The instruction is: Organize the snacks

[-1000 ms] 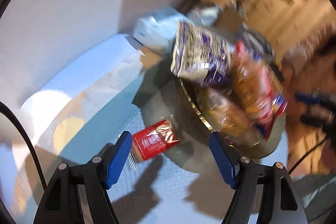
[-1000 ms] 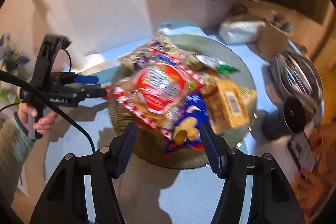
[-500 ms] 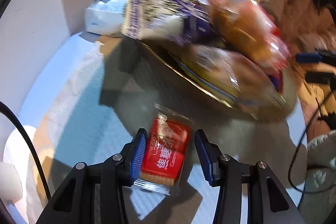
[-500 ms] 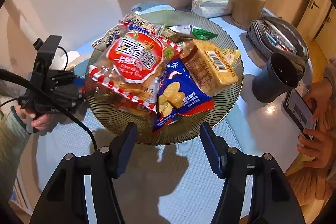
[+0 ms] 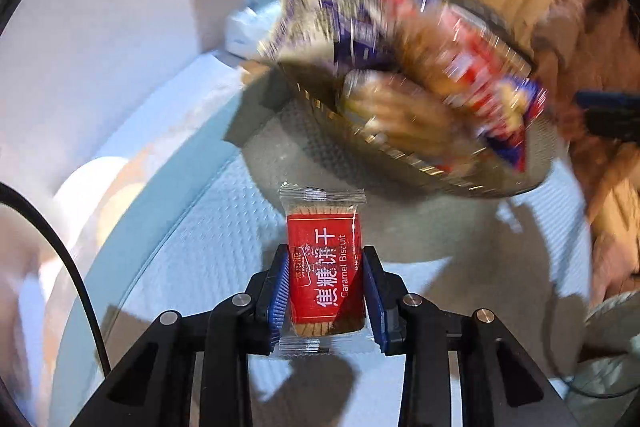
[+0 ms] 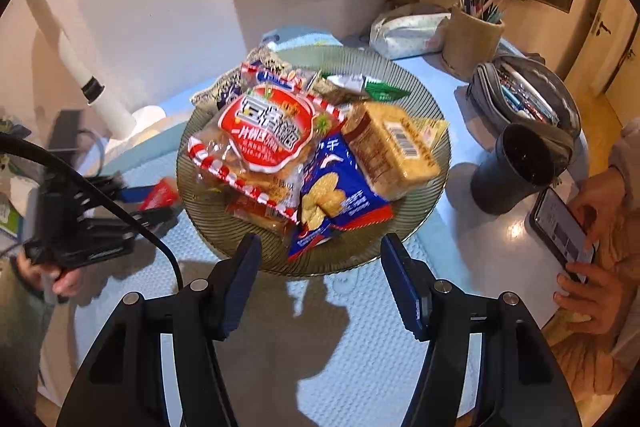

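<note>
Beside the snack plate (image 6: 424, 99), left hand-held gripper (image 5: 325, 283) clamping caramel biscuit packet (image 5: 325, 267), right hand-held gripper (image 6: 320, 283) spread apart

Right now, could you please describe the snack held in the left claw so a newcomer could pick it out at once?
Start at the big ribbed glass plate heaped with snack bags on the blue table mat. Just off its rim, the left claw is shut on a small caramel biscuit packet. Unlike the puffy bags on the plate, it is a slim, clear-ended wrapper with a plain red label reading "Caramel Biscuit".
</note>
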Motion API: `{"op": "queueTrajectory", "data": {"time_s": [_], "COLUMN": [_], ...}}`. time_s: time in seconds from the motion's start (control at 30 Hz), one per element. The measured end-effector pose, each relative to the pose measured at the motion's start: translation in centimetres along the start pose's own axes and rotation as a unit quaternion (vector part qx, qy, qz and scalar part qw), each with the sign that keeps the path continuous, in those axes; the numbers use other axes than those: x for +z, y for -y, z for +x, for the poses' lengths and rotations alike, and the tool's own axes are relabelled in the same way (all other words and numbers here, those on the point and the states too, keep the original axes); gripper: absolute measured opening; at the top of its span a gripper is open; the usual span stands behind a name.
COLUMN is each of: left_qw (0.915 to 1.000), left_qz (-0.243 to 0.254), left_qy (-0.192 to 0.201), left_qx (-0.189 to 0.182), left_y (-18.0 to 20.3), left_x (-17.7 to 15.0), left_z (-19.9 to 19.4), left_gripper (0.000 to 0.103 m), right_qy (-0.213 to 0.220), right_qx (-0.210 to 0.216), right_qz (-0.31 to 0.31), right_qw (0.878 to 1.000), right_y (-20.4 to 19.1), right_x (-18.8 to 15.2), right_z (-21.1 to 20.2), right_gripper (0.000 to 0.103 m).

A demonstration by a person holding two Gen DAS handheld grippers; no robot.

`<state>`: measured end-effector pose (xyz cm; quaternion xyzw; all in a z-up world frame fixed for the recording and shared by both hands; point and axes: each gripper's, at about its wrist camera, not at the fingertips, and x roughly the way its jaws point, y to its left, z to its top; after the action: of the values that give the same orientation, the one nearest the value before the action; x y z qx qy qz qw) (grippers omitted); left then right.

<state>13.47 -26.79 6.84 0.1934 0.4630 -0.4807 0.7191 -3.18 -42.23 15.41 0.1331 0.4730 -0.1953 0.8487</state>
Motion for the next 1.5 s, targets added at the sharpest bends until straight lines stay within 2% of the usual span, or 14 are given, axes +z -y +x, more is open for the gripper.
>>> {"op": "queueTrajectory", "data": {"time_s": [0.13,0.27,0.37,0.47,0.63,0.7,0.73,0.93,1.0,1.03,1.13,1.27,1.33,1.5], "left_qw": [0.998,0.9953,0.9909,0.9883,0.9909,0.9921,0.9921,0.9908,0.9881,0.9852,0.9784,0.9625,0.9478,0.9157], "left_qz": [-0.045,-0.038,-0.032,-0.027,-0.02,-0.031,-0.034,-0.076,-0.105,-0.125,-0.157,-0.209,-0.239,-0.294], "left_qy": [0.044,0.088,0.126,0.135,0.122,0.108,0.107,0.112,0.112,0.115,0.114,0.095,0.091,0.085], "left_qx": [-0.008,-0.014,-0.036,-0.065,-0.054,-0.056,-0.056,-0.012,0.006,0.025,0.073,0.145,0.19,0.26], "left_y": [1.8,4.7,5.4,5.6,7.8,7.7,7.6,6.1,5.3,4.9,4.2,2.9,2.2,1.2], "left_x": [0.1,2.4,6.8,11.0,16.0,17.2,17.4,14.1,12.4,11.1,7.8,2.5,-0.5,-5.8], "left_z": [-5.0,-7.8,-7.7,-7.0,-2.4,-0.9,-0.7,-3.5,-4.7,-5.7,-7.9,-10.9,-12.9,-16.7], "left_gripper": [0.033,0.033,0.033,0.033,0.033,0.05,0.065,0.069,0.075,0.083,0.086,0.086,0.086,0.086], "right_qy": [0.002,0.005,0.004,-0.004,-0.013,-0.015,-0.017,-0.023,-0.024,-0.024,-0.023,-0.024,-0.026,-0.032], "right_qx": [0.017,0.033,0.042,0.055,0.061,0.065,0.068,0.091,0.1,0.106,0.123,0.146,0.16,0.177], "right_qz": [0.0,-0.003,-0.007,-0.006,-0.012,-0.01,-0.008,-0.013,-0.019,-0.025,-0.054,-0.098,-0.118,-0.166], "right_qw": [1.0,0.999,0.999,0.998,0.998,0.998,0.998,0.996,0.994,0.994,0.991,0.984,0.98,0.97], "right_y": [0.8,1.6,2.3,3.0,4.0,4.5,4.8,4.2,3.4,2.8,0.2,-4.0,-6.4,-11.5], "right_x": [0.6,1.3,1.5,1.3,1.1,1.2,1.3,1.6,1.6,1.6,1.4,0.7,0.3,-1.1], "right_z": [-0.2,-0.5,-0.7,-0.7,-0.5,-0.4,-0.2,0.1,0.2,0.1,-0.2,-0.8,-1.1,-1.7], "right_gripper": [0.061,0.061,0.061,0.061,0.061,0.061,0.061,0.061,0.061,0.061,0.061,0.061,0.061,0.062]}}
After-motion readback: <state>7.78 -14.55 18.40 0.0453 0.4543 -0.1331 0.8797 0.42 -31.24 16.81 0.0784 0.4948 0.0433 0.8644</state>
